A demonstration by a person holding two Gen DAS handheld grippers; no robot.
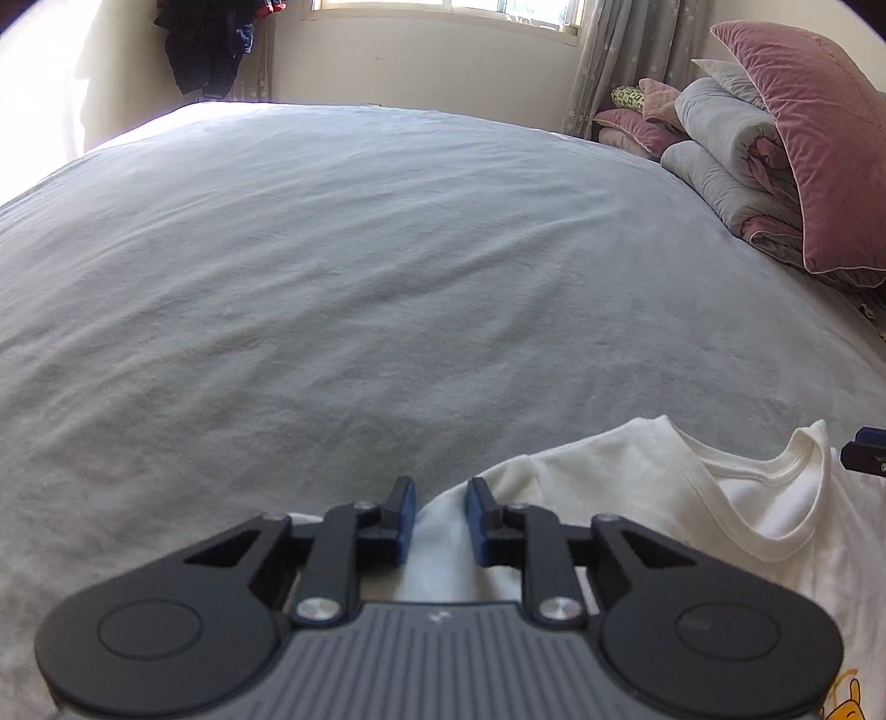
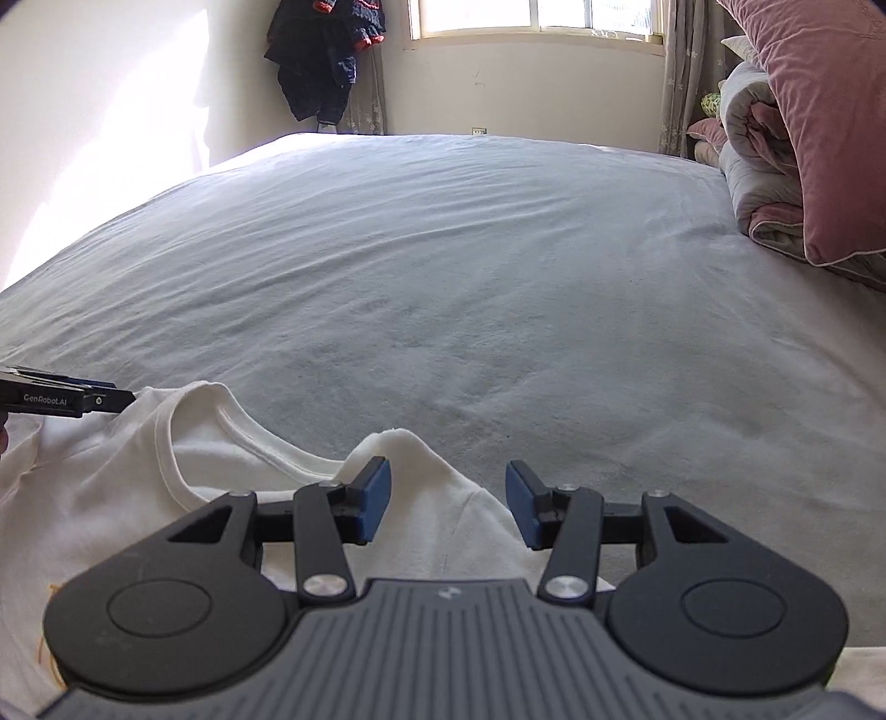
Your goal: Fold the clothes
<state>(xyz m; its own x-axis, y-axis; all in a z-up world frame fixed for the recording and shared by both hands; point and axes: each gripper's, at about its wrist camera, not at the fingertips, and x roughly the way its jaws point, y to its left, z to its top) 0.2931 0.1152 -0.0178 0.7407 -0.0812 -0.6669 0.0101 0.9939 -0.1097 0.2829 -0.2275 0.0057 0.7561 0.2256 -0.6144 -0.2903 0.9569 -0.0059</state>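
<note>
A white T-shirt point(image 1: 637, 487) lies at the near edge of the bed, its round collar point(image 1: 747, 482) facing the far side. A yellow-orange print point(image 1: 853, 703) shows on its front. My left gripper point(image 1: 441, 515) is over the shirt's left shoulder, its blue pads partly apart with white fabric between them. The right wrist view shows the left gripper point(image 2: 105, 400) tip touching that shoulder. My right gripper point(image 2: 448, 504) stands wide open over the other shoulder of the T-shirt point(image 2: 111, 471), with a raised fold by its left pad point(image 2: 374, 501). The right gripper's tip point(image 1: 866, 451) peeks in at the left wrist view's edge.
The grey bed sheet point(image 1: 332, 277) stretches wide beyond the shirt. A pink pillow point(image 1: 819, 144) and folded quilts point(image 1: 720, 144) are piled at the right side. Dark clothes point(image 2: 326, 61) hang on the far wall beside a window point(image 2: 531, 16).
</note>
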